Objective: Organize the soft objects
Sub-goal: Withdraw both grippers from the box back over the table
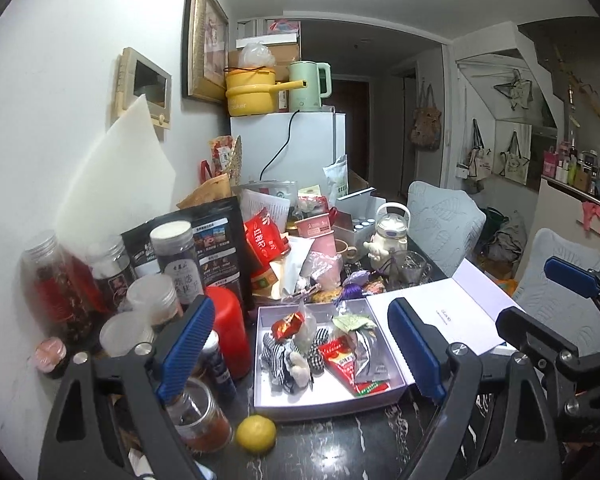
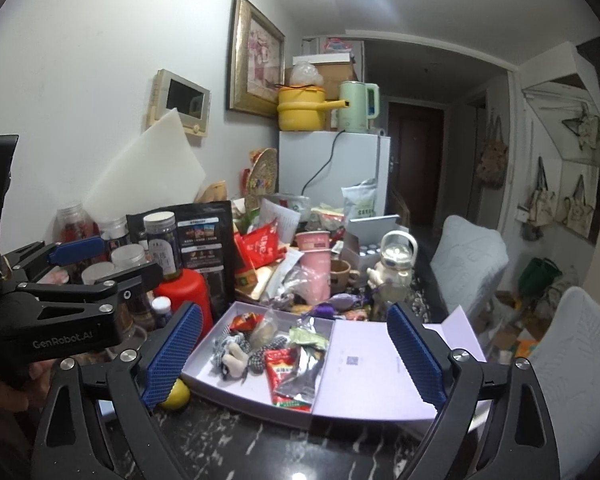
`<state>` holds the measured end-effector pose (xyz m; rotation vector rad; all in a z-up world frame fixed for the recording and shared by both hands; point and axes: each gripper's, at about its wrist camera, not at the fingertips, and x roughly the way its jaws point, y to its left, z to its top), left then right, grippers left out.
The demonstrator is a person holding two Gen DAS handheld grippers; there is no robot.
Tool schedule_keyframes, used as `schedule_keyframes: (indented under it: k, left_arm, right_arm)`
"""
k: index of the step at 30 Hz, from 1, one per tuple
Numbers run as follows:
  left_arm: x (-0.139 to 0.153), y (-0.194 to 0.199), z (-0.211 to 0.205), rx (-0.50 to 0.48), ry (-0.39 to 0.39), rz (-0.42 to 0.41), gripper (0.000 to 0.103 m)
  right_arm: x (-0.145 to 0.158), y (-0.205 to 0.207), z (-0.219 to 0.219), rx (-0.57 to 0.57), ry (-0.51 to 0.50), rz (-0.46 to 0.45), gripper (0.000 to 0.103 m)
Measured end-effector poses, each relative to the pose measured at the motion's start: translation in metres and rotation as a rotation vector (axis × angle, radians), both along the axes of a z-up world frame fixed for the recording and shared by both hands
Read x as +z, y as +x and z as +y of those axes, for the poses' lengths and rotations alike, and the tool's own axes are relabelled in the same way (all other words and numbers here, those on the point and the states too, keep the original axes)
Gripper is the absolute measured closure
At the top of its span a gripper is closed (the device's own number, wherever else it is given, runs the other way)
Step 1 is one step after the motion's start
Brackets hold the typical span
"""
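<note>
Left wrist view, left fingers (image 1: 188, 344) spread wide, empty, right fingers (image 2: 414, 354) likewise.

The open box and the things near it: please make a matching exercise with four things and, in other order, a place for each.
Things:
1. striped soft toy
2. lemon
3. red container
4. green kettle

Places:
A. on the white fridge
B. inside the open box
C. on the table, in front of the box
D. left of the box

Pairs: 1-B, 2-C, 3-D, 4-A
</note>
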<state>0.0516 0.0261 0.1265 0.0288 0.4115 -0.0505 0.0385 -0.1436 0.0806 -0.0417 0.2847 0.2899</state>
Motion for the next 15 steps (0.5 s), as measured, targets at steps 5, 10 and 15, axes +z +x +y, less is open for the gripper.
schedule_keyframes:
  k: [5,10,15]
  left_arm:
    - [-0.013,-0.010,0.002,-0.001,-0.015,0.025,0.014]
    - [-0.029,-0.018,0.001,-0.008,-0.017,0.044,0.014]
    - [-0.046,-0.022,-0.003,-0.019,-0.018,0.080,0.014]
  right_arm:
    - [-0.014,-0.013,-0.001,-0.024,0.001,0.014,0.007]
    - [-0.029,-0.018,-0.001,-0.035,0.005,0.047,0.007]
    - [-0.046,-0.021,-0.003,-0.047,0.011,0.086,0.007]
